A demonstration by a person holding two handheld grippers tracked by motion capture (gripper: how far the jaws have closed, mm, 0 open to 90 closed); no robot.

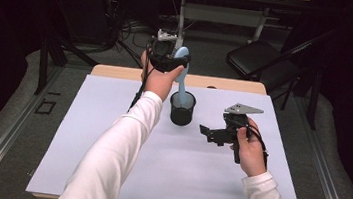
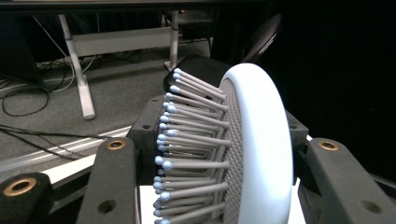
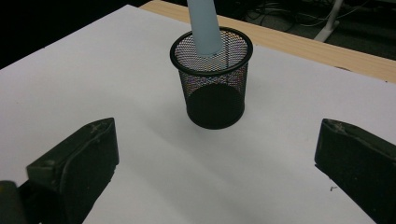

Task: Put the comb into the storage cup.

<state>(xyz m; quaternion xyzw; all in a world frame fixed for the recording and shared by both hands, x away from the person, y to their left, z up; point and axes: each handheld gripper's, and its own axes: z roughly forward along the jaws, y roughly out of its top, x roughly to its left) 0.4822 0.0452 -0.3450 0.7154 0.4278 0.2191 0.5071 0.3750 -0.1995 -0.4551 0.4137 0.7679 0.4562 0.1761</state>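
Observation:
A light blue hairbrush [image 1: 182, 75] stands upright with its handle [image 3: 204, 28] reaching down into a black mesh cup [image 1: 182, 109] on the white sheet. My left gripper [image 1: 166, 60] is raised above the cup and shut on the brush head [image 2: 254, 149], bristles against one jaw and the smooth back against the other. The handle tip sits just inside the cup's rim [image 3: 211, 67]. My right gripper [image 1: 209, 133] is to the right of the cup, low over the sheet, open and holding nothing [image 3: 215, 172].
A white sheet [image 1: 107, 162] covers most of the wooden table [image 1: 117, 71]. Beyond the far edge are a folding chair [image 1: 254, 58], cables on the floor [image 1: 122, 28] and another table's legs [image 1: 181, 14].

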